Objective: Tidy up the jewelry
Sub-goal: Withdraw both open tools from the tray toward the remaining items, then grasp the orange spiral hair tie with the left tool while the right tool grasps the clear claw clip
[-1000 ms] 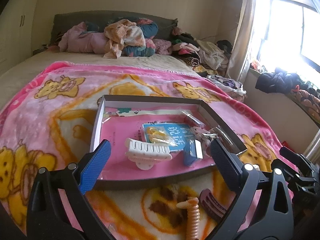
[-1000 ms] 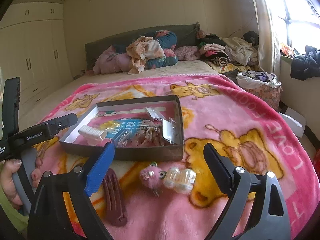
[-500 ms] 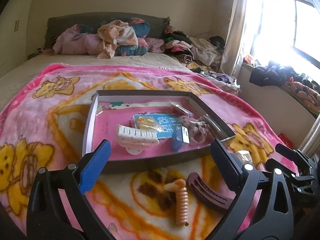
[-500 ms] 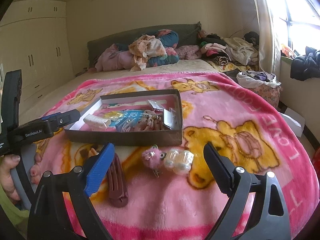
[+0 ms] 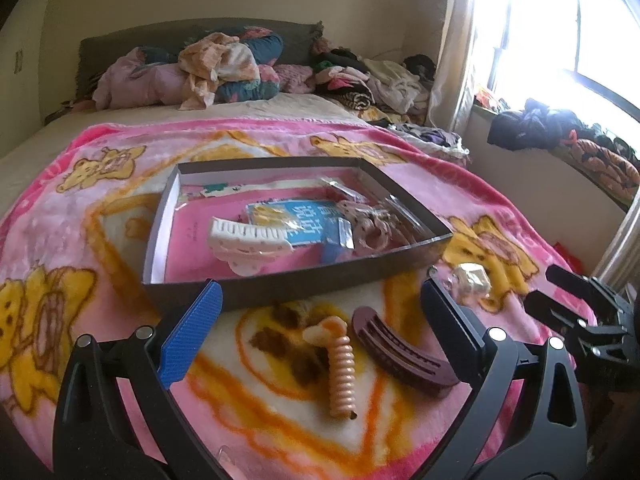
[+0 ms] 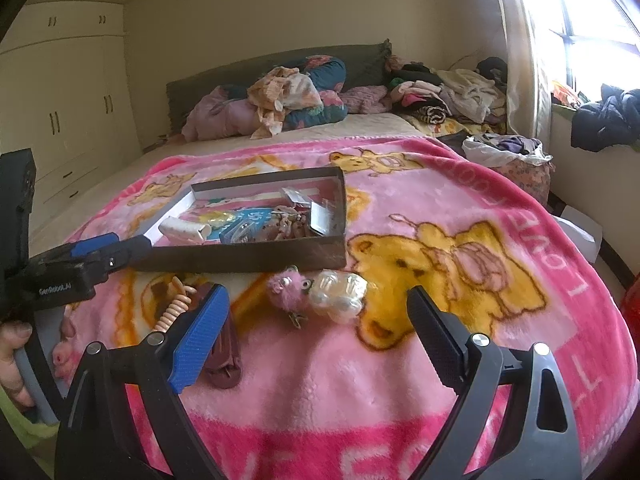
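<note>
Pink blanket on a bed, box of hair accessories ahead.
Both grippers, left gripper and right gripper, spread empty; spiral clip lies between the left's fingers.

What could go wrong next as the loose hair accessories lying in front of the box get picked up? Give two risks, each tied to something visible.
1. The peach spiral clip and dark maroon comb clip lie close together, so the open left tool may catch both.
2. The pink fuzzy clip touches the clear pearly clip; the open right tool could drag one while lifting the other on the soft blanket.
</note>
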Motion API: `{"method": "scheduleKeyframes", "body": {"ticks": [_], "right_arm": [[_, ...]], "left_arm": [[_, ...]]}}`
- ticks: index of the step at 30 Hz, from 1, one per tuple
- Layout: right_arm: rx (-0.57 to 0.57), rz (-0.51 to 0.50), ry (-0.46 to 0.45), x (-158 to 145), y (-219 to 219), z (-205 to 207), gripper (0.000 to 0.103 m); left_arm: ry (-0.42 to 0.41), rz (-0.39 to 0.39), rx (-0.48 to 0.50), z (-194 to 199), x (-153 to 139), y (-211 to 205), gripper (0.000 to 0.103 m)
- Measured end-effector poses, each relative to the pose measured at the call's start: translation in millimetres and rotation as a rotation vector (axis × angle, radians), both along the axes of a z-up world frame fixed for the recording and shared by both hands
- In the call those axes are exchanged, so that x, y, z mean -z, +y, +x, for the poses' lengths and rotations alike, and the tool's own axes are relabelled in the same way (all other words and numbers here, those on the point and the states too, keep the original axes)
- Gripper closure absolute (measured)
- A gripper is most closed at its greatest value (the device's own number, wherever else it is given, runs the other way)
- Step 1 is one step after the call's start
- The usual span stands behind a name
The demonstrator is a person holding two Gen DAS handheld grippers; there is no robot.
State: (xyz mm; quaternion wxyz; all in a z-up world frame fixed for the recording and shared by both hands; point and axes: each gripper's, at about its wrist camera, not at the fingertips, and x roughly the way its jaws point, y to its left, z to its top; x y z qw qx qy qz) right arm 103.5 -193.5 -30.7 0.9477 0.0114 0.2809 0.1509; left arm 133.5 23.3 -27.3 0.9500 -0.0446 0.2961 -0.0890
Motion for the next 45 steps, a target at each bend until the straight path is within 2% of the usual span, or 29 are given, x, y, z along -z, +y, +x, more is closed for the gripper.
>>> {"method": "scheduleKeyframes", "body": {"ticks": [10, 19, 22, 27, 33, 37, 45], "right_arm": [[0.022, -0.004, 0.009, 8, -5, -4, 0.015], [0.065, -0.026, 0.047, 21, -9, 8, 0.015], [0.07, -0.035, 0.056, 25, -8, 13, 0.015], [0.078, -0.042, 0.071, 31, -9, 24, 0.015], [0.085, -0.057, 0.11, 40, -7, 43, 0.015], [0.087, -0.049, 0.13, 45, -7, 55, 0.016], [0.035, -0.001, 0.184, 50, -3, 76, 0.03]], "left_arm": [[0.049, 0.024, 0.054, -10, 20, -16, 0.012], [0.104, 0.03, 0.086, -12, 38, -20, 0.013], [0.13, 0.031, 0.092, -10, 45, -19, 0.024], [0.186, 0.045, 0.098, -5, 59, -21, 0.054], [0.198, 0.062, 0.106, -3, 64, -22, 0.081], [0.196, 0.063, 0.115, -2, 64, -23, 0.091], [0.194, 0.059, 0.129, 0, 64, -26, 0.092]]}}
